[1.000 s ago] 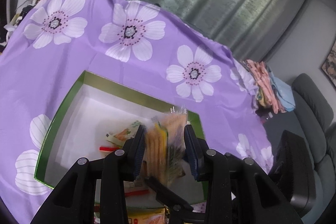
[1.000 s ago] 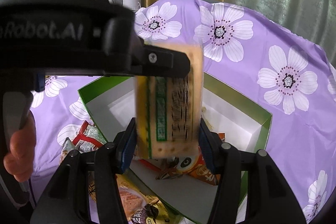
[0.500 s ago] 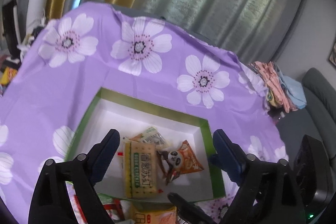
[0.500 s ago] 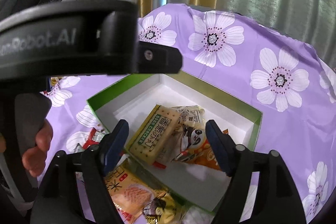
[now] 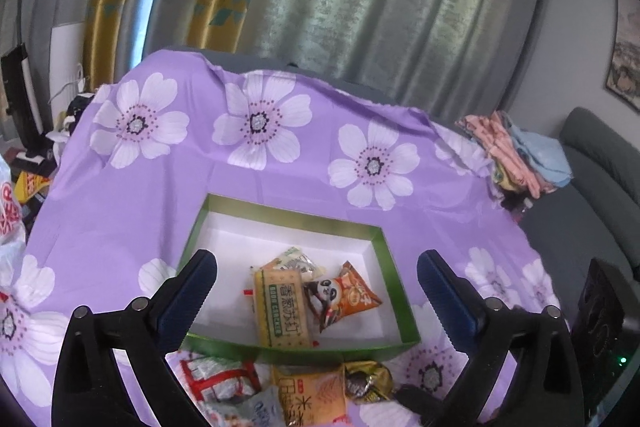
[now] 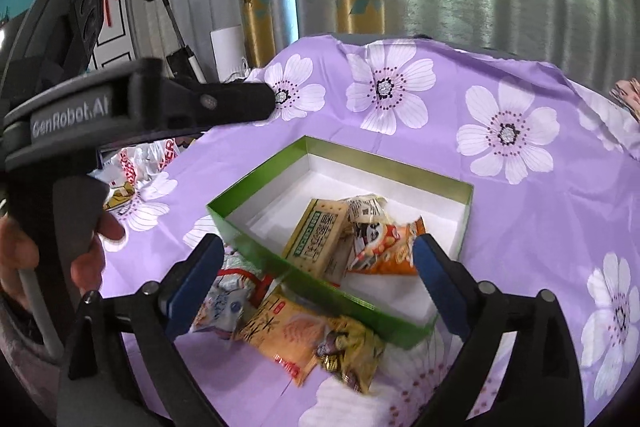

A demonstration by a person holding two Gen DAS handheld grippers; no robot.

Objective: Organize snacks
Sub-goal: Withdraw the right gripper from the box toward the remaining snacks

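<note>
The cracker pack reads "SODA CRACKER"; the other tool's body reads "GenRobot.AI". The pack lies flat in the green box, ahead between the left tongs, touching a panda bag. Loose snacks lie on the counter between the right tongs, before the box. A second ago both tongs gripped the pack upright; now both are opening wide, empty.
</note>
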